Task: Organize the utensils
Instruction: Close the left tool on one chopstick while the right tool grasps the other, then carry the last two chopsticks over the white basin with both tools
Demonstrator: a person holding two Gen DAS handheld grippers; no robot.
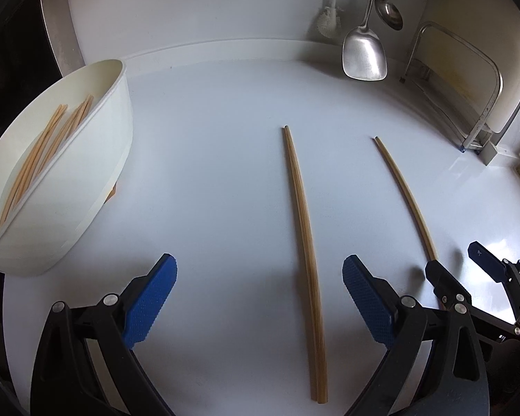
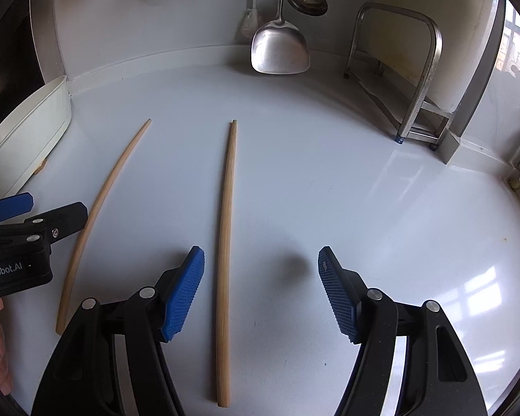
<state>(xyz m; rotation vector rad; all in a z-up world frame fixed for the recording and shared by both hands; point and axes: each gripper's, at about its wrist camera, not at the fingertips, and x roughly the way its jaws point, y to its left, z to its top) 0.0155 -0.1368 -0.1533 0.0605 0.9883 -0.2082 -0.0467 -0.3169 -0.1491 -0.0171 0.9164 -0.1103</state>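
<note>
Two sets of wooden chopsticks lie on the white counter. In the left wrist view a pair (image 1: pixel 303 215) lies between my open left gripper's (image 1: pixel 260 298) fingers, and a second one (image 1: pixel 405 194) runs toward my right gripper (image 1: pixel 457 263), which is open. In the right wrist view one set (image 2: pixel 225 215) lies between my open right gripper's (image 2: pixel 261 291) fingers, near the left pad; the other set (image 2: pixel 100 208) lies left of it, next to my left gripper (image 2: pixel 41 209). A white oval container (image 1: pixel 86 173) at the left holds several chopsticks (image 1: pixel 41 152).
A steel spatula (image 1: pixel 364 52) and a ladle (image 1: pixel 388 10) hang on the back wall, with a white brush (image 1: pixel 329 20) beside them. A metal rack (image 2: pixel 412 79) stands at the back right. The container's side shows at the left edge in the right wrist view (image 2: pixel 27 131).
</note>
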